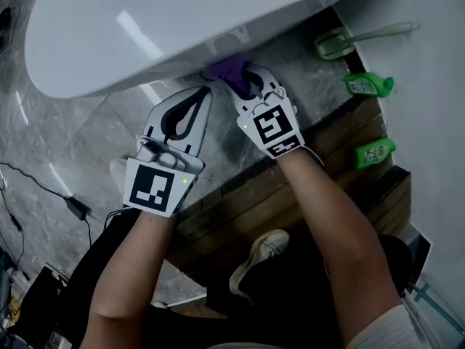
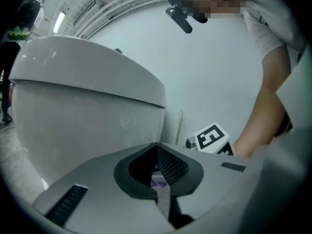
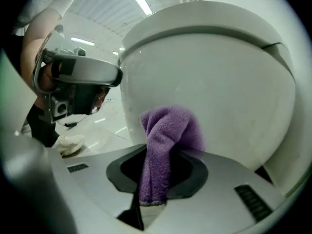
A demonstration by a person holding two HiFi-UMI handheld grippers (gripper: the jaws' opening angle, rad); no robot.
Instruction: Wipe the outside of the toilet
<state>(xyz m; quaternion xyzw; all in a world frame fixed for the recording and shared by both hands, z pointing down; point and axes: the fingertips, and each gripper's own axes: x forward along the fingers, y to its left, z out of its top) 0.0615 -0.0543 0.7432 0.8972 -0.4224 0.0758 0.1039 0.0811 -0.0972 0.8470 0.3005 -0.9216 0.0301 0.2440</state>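
cloth pressed under the toilet bowl
head view: the right gripper (image 1: 245, 78) holds a purple cloth (image 1: 229, 69) against the lower curve of the white toilet (image 1: 145, 27); the left gripper (image 1: 205, 93) lies just beside it, tips together, above the grey floor (image 1: 65, 144). left gripper view: its jaws meet with nothing between them, the toilet wall close ahead. right gripper view: the jaws clamp the cloth, its bunched top touching the bowl's outside.
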